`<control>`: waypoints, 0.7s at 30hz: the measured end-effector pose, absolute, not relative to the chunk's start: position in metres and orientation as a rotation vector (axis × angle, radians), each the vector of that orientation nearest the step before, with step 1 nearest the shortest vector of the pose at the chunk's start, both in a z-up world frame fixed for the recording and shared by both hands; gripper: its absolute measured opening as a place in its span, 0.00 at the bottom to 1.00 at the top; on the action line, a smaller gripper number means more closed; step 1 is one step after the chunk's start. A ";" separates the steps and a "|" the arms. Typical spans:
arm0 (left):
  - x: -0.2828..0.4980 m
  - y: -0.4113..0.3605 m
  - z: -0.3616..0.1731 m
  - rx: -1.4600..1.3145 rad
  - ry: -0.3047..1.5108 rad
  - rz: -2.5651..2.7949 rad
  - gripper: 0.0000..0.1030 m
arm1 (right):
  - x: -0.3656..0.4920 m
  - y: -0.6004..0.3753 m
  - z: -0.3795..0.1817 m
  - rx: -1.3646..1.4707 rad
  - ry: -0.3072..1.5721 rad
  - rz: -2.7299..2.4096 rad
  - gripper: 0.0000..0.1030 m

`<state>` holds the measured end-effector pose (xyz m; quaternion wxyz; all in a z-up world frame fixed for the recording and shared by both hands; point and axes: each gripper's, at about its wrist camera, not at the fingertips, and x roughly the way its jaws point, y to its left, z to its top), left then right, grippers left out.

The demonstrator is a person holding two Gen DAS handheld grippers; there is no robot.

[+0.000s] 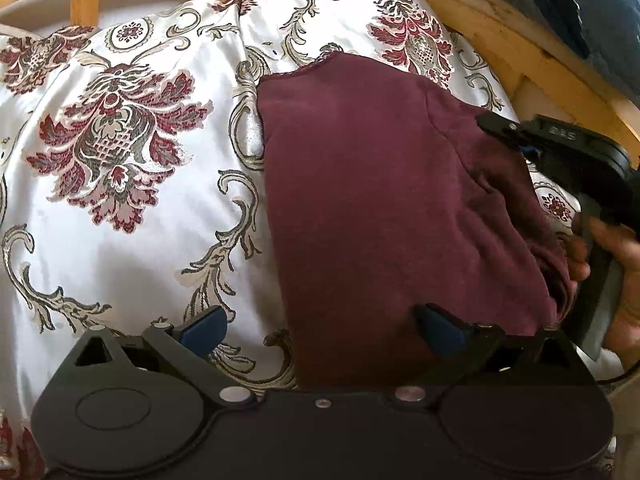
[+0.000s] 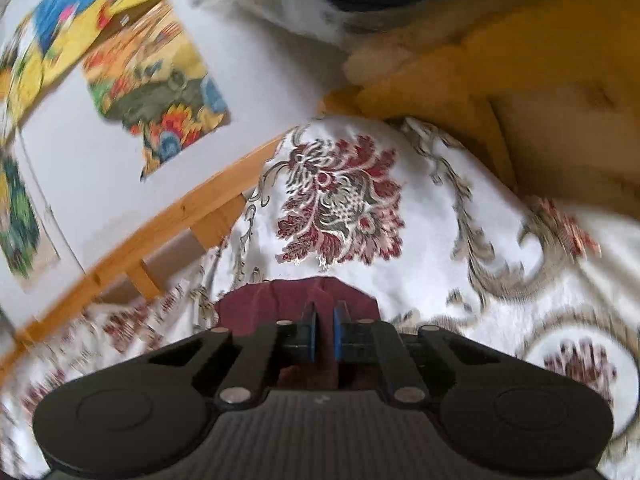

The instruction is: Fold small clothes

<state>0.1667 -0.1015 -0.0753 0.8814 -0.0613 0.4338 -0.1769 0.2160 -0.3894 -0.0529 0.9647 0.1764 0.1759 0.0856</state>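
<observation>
A maroon garment (image 1: 372, 200) lies partly folded on a white satin bedspread (image 1: 120, 264) with red floral motifs. My left gripper (image 1: 320, 330) is open, its blue pads wide apart at the garment's near edge, the right pad over the cloth. My right gripper (image 1: 500, 128) shows at the right of the left wrist view, held by a hand, its tip on the garment's right edge. In the right wrist view the right gripper (image 2: 324, 320) is shut on a fold of the maroon garment (image 2: 260, 304), lifted a little above the bedspread (image 2: 440, 280).
A wooden bed frame (image 1: 500, 36) with slats runs along the back and right. A white wall with colourful pictures (image 2: 160, 92) stands beyond the frame. A yellow and white soft shape (image 2: 500, 60) sits at the far edge of the bed.
</observation>
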 end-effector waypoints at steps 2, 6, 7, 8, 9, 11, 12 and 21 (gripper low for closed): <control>0.167 -0.103 -0.075 -0.114 0.901 -0.373 1.00 | 0.218 -0.381 -0.053 0.294 0.354 0.151 0.10; 0.169 -0.104 -0.075 -0.106 0.902 -0.376 1.00 | 0.226 -0.378 -0.056 0.260 0.351 0.131 0.10; 0.169 -0.104 -0.074 -0.106 0.902 -0.376 1.00 | 0.229 -0.378 -0.057 0.263 0.351 0.129 0.10; 0.169 -0.104 -0.073 -0.104 0.899 -0.379 0.99 | 0.232 -0.378 -0.059 0.272 0.350 0.131 0.10; 0.169 -0.103 -0.071 -0.102 0.897 -0.383 0.99 | 0.234 -0.378 -0.061 0.284 0.350 0.139 0.10; 0.168 -0.100 -0.067 -0.102 0.890 -0.402 0.99 | 0.235 -0.381 -0.065 0.306 0.351 0.138 0.15; 0.167 -0.098 -0.065 -0.102 0.883 -0.418 0.99 | 0.236 -0.383 -0.066 0.327 0.358 0.142 0.23; 0.168 -0.094 -0.059 -0.152 0.828 -0.492 0.99 | 0.240 -0.416 -0.071 0.550 0.394 0.282 0.86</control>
